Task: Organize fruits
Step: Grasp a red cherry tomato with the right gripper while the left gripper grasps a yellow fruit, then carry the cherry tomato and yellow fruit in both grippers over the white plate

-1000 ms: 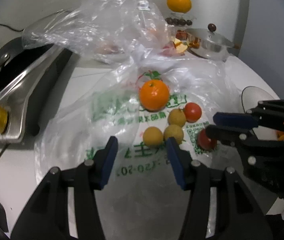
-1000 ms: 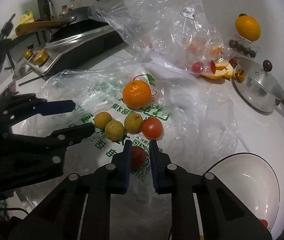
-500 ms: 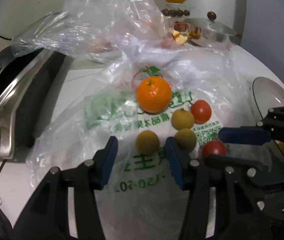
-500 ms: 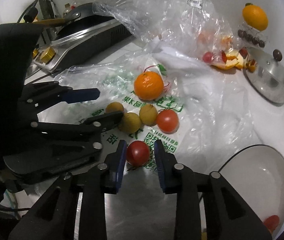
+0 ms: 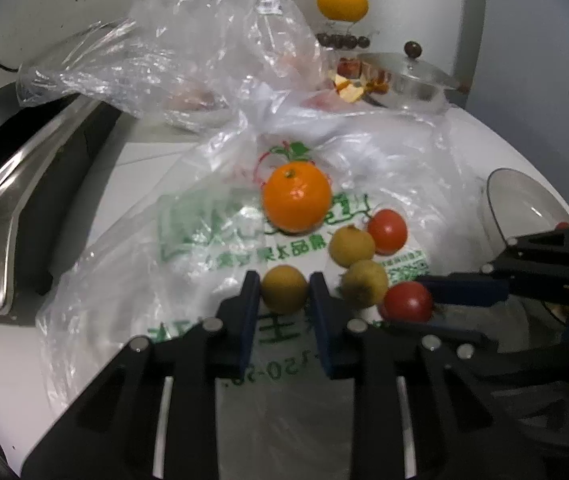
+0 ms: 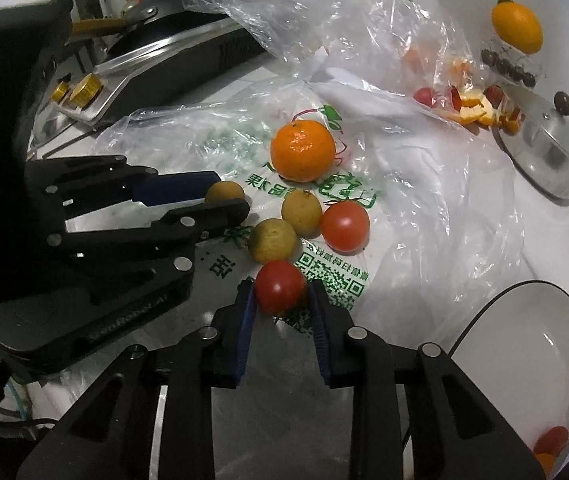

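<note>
Fruit lies on a flat plastic bag (image 5: 188,240): an orange (image 5: 297,197), two red tomatoes and three small yellow fruits. My left gripper (image 5: 284,294) has its blue pads against both sides of the nearest yellow fruit (image 5: 284,288). It also shows in the right wrist view (image 6: 224,194). My right gripper (image 6: 282,298) has its pads closed around a red tomato (image 6: 280,287), also seen in the left wrist view (image 5: 406,302). The other tomato (image 6: 344,226) and two yellow fruits (image 6: 272,240) lie between the grippers.
A white bowl (image 6: 540,344) with red and orange pieces stands at the right. A steel pot lid (image 6: 544,160), fruit peels (image 6: 472,106), a crumpled clear bag (image 5: 188,48) and another orange (image 5: 342,0) sit at the back. A stove with a pan (image 6: 172,56) is at the left.
Both grippers moved forward over the bag. The left closed onto the nearest yellow fruit; the right narrowed onto the near tomato.
</note>
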The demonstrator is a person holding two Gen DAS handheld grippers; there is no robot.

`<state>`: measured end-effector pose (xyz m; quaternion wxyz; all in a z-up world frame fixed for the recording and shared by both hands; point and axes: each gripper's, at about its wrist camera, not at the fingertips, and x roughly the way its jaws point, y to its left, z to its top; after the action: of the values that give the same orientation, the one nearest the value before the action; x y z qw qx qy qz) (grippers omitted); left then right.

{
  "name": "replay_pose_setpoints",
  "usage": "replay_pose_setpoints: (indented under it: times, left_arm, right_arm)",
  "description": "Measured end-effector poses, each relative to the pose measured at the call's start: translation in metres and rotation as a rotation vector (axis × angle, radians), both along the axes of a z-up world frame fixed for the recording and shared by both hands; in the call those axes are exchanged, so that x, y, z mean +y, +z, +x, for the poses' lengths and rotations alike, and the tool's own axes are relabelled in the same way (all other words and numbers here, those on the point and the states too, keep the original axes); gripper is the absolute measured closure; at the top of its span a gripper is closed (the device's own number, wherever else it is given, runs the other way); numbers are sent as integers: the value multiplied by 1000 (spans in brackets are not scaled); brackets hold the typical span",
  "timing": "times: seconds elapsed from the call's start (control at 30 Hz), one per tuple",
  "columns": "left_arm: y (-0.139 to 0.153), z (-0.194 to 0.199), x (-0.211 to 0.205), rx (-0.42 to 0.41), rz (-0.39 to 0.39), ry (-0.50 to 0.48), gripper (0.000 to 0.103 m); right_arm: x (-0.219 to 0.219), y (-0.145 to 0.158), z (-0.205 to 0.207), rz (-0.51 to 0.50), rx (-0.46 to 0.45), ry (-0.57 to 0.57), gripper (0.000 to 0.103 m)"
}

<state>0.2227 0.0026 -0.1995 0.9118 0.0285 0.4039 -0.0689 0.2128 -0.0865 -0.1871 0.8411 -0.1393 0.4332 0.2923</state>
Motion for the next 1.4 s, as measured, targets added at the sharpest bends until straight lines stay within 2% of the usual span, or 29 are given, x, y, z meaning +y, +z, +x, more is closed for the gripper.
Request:
replay_pose_setpoints:
  times: [0.2,0.53,1.03,1.4]
  left_arm:
    - [7,-12,-1,-19,-23,-11,77]
    - [34,-36,3,-71,-72,5,77]
    - [59,-71,-6,-92,-135,3,77]
    - [71,-87,-31,-106,-124,-13,77]
  right_arm:
    - [0,3,-8,-6,-25,14,75]
    - [-12,30,-24,38,-85,5,75]
    - [-35,61,-52,70,-157,-15,75]
    - [-70,73,-65,95,-189,-59,75]
